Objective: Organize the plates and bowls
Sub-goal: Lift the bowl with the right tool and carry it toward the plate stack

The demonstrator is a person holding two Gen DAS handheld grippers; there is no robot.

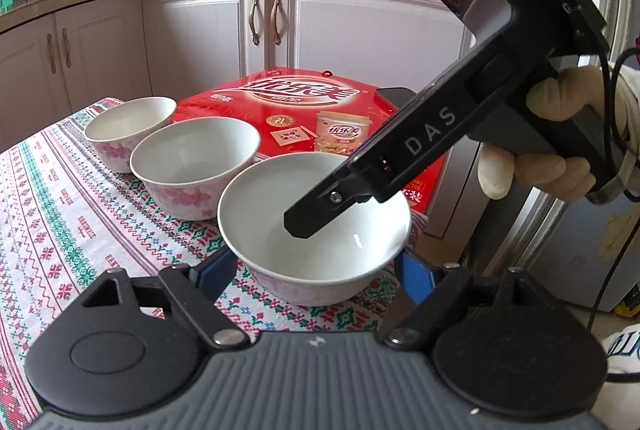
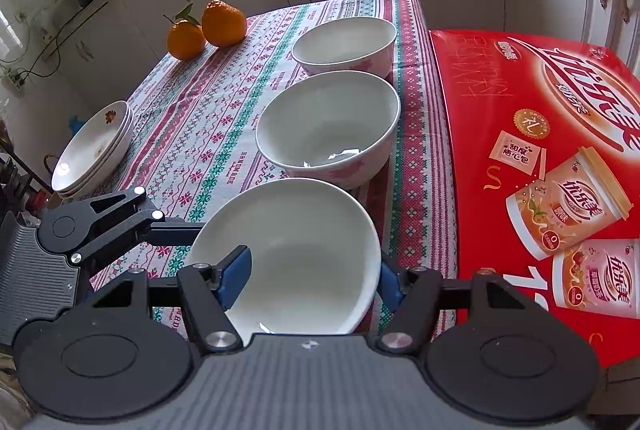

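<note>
Patterned cloth covers the table (image 2: pixel 208 118), where a red box (image 2: pixel 532 150) lies along one side and three white bowls stand in a row beside it, a stack of plates (image 2: pixel 96 146) well apart at the far edge. Nearest bowl (image 2: pixel 296 254) sits between the left gripper (image 1: pixel 320 266), whose jaws stand apart on either side of it, not pressing. Right gripper (image 2: pixel 312 278) is clamped on this bowl's wall, one blue pad inside, the other outside the rim.
</note>
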